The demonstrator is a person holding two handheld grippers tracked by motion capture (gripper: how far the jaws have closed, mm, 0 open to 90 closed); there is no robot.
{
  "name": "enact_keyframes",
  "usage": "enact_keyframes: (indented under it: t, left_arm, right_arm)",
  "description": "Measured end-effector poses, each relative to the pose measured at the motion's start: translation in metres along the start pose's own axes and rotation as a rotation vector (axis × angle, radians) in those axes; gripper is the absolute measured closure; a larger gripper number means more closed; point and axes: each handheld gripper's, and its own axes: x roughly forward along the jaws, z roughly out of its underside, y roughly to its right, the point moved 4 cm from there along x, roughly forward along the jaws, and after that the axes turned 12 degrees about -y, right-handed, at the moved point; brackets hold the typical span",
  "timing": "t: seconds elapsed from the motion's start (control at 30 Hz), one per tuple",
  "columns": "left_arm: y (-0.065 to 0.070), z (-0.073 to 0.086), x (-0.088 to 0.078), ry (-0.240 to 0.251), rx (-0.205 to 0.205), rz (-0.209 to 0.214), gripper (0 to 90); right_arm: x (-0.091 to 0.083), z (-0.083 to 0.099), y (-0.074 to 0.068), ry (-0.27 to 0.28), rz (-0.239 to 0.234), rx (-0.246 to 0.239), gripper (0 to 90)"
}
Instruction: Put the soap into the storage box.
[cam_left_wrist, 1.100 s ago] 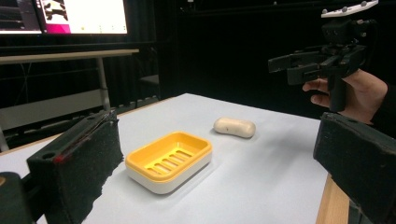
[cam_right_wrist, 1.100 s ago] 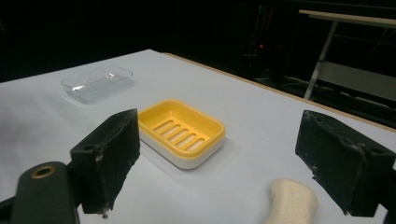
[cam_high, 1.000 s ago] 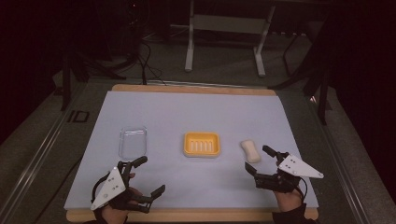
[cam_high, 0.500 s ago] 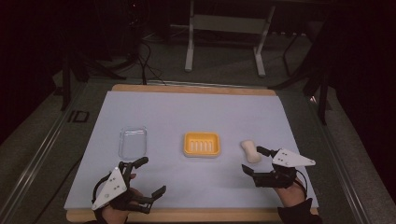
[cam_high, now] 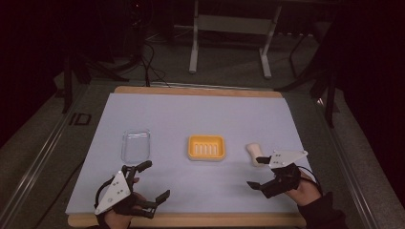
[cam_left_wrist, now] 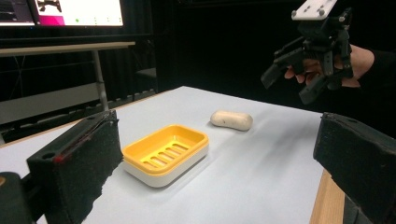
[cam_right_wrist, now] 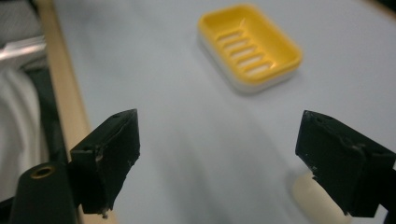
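My right gripper point(cam_high: 258, 172) is the one that matters here: its jaws stand wide apart with nothing between them, hovering near the front right edge of the table point(cam_high: 200, 114). In the right gripper view the soap point(cam_right_wrist: 317, 205) peeks out just behind the right-hand jaw, low in the corner, so it lies off to that side of my line rather than between the pads; I judge I must swing the jaws toward it before any closing. From above, the soap point(cam_high: 254, 153) rests on the mat just beyond that gripper, partly under its grey plate, its long axis running roughly away from me with a slight slant. My left gripper point(cam_high: 154, 183) hangs open and empty too, at the front left, well apart from the soap, so the right hand is clearly the nearer. Farther in, the yellow dish point(cam_high: 206, 147) sits at the middle, empty, left of the soap and near it. Beyond my left gripper lies a clear lid point(cam_high: 135, 145).
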Motion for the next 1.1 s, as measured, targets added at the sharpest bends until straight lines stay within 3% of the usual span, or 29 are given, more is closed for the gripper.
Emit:
enact_keyframes:
  t: [0.1,0.17,0.23,0.33,0.47,0.6,0.8,0.9,1.0,1.03,1.1]
  left_arm:
    - [0.0,0.0,0.0,-0.002,0.002,0.0,1.2]
    - [0.0,0.0,0.001,-0.005,0.0,0.001,1.2]
    - [0.001,0.001,0.001,-0.008,0.002,0.001,1.2]
    - [0.001,0.001,0.001,-0.008,0.002,0.003,1.2]
    - [0.001,0.001,0.001,-0.009,0.001,0.003,1.2]
    - [0.001,0.001,0.001,-0.009,0.002,0.001,1.2]
    - [0.001,0.001,0.001,-0.01,0.002,0.0,1.2]
    - [0.001,0.001,0.001,-0.011,0.003,-0.001,1.2]
    - [0.001,0.001,0.001,-0.015,0.002,-0.002,1.2]
    - [0.001,0.001,0.001,-0.015,0.002,-0.002,1.2]
    - [0.001,0.001,0.001,-0.015,0.002,-0.002,1.2]
  right_arm:
    - [0.005,0.003,-0.001,-0.095,-0.047,-0.015,13.8]
    - [0.009,0.006,-0.002,-0.15,-0.049,-0.045,14.1]
    - [0.013,0.007,-0.004,-0.208,-0.098,-0.05,14.1]
    - [0.017,0.009,-0.006,-0.28,-0.134,-0.072,14.1]
    - [0.021,0.008,-0.006,-0.331,-0.147,-0.081,14.1]
    - [0.024,0.008,-0.004,-0.427,-0.156,-0.056,14.0]
    - [0.03,0.01,0.003,-0.567,-0.159,0.099,14.4]
    - [0.033,0.013,0.01,-0.63,-0.112,0.208,14.6]
    - [0.036,0.015,0.018,-0.657,-0.11,0.349,14.0]
    - [0.036,0.015,0.018,-0.657,-0.11,0.349,14.0]
    - [0.038,0.015,0.023,-0.653,-0.094,0.403,14.3]
